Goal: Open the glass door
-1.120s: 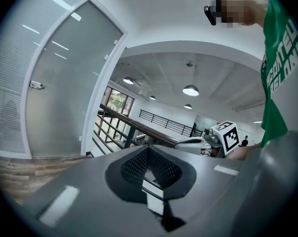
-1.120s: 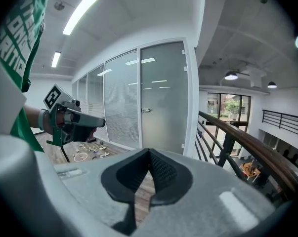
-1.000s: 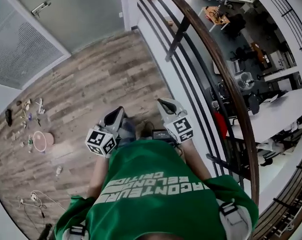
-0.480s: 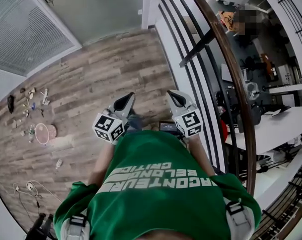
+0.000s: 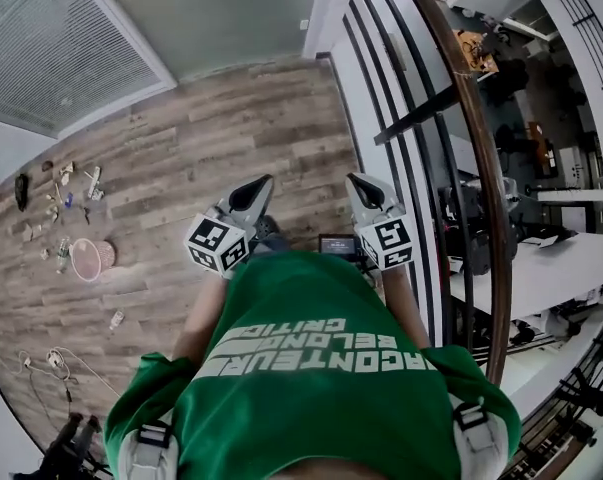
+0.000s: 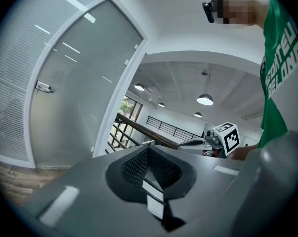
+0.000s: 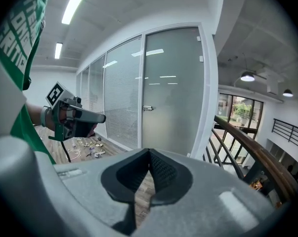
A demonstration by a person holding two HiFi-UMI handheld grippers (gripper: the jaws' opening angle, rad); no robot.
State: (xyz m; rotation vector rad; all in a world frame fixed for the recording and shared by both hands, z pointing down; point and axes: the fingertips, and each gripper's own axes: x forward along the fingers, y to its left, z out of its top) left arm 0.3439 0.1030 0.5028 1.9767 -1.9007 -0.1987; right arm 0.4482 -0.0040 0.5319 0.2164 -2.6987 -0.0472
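Glass door (image 7: 173, 93) shut, straight ahead across wood floor (image 5: 211, 158), handle (image 7: 148, 108) at its left edge, railing (image 5: 471, 148) off right. Left gripper (image 6: 149, 154) and right gripper (image 7: 149, 157) both closed, empty, well short of door.

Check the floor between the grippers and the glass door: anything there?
Nothing: the head view shows bare wood floor from the left gripper and right gripper up to the glass door. Small clutter lies off to the left.
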